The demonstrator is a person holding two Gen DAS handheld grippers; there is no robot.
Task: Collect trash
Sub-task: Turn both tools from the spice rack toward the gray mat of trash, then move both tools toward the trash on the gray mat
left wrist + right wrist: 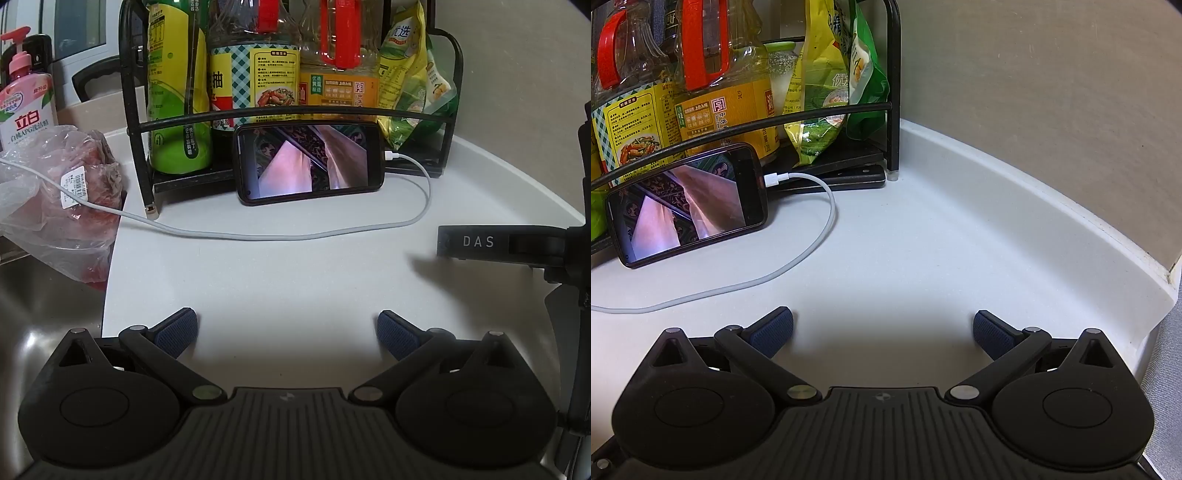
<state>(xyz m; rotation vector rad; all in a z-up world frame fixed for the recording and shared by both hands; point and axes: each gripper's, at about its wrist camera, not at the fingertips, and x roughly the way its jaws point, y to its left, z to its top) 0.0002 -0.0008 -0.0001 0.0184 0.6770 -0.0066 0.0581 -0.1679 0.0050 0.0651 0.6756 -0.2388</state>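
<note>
My left gripper is open and empty, low over the white counter. A crumpled clear plastic bag with red contents and a price sticker lies at the counter's left edge, beside the steel sink, to the left of and beyond my left gripper. My right gripper is open and empty over the counter near its right corner. Its black body also shows at the right of the left wrist view. No loose trash shows in the right wrist view.
A black wire rack holds oil and sauce bottles and green snack bags. A phone leans against it, its white cable trailing across the counter. A pink dish soap bottle stands far left. A beige wall borders the right.
</note>
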